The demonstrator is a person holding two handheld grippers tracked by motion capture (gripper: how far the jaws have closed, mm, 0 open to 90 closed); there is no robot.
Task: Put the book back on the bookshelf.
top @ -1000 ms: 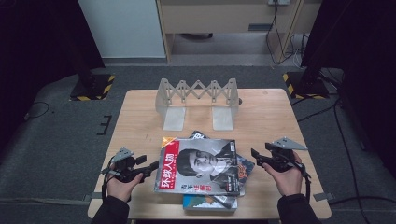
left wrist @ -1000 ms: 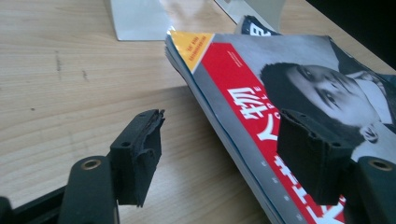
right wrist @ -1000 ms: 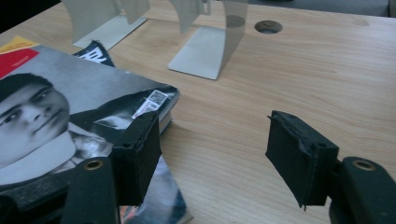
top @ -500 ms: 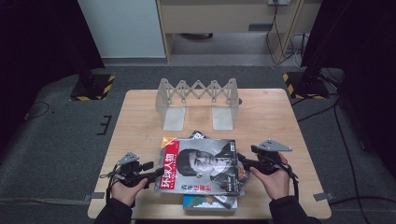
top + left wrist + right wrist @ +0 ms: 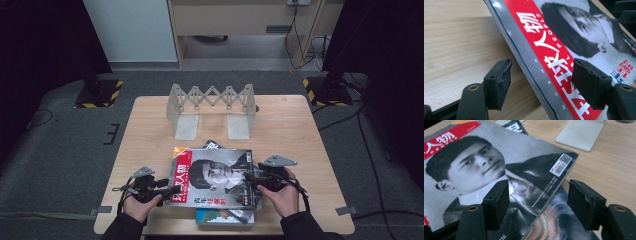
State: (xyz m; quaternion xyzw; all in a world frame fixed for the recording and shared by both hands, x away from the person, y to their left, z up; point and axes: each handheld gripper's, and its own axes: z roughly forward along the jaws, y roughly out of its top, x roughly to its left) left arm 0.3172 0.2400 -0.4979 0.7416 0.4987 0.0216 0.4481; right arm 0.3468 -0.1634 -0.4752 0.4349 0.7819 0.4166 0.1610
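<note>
Wooden surface (image 5: 295, 130) w/ dark floor all round. At the far middle of it stands a grey accordion-type rack (image 5: 211, 107), two flat foot plates resting on the wood, nothing in it.

Near edge, centre: a small stack of magazines. Top magazine (image 5: 215, 182) lies face up, red strip w/ white characters down its left side, b/w portrait of a person on the cover, barcode sticker at the far right corner. Its left (spine) edge sits up off the wood in the left gripper view, pages visible beneath. Under it, a second magazine (image 5: 225, 217) w/ blue-green cover pokes out toward the person, and a dark one (image 5: 211, 145) peeks out at the far side. In the right gripper view a swirly coloured cover (image 5: 549, 225) shows below the top mag's right edge.

Left gripper (image 5: 172, 190), held in the person's left hand (image 5: 140, 205), is at the top mag's left edge; jaws apart, one on the wood side, the other over the red strip, spine edge between them, not clamped.

Right gripper (image 5: 250, 177), in the right hand (image 5: 282, 195), is at the mag's right edge; jaws also apart, one over the cover, one beyond the edge. Can't tell if either pad touches paper.
</note>
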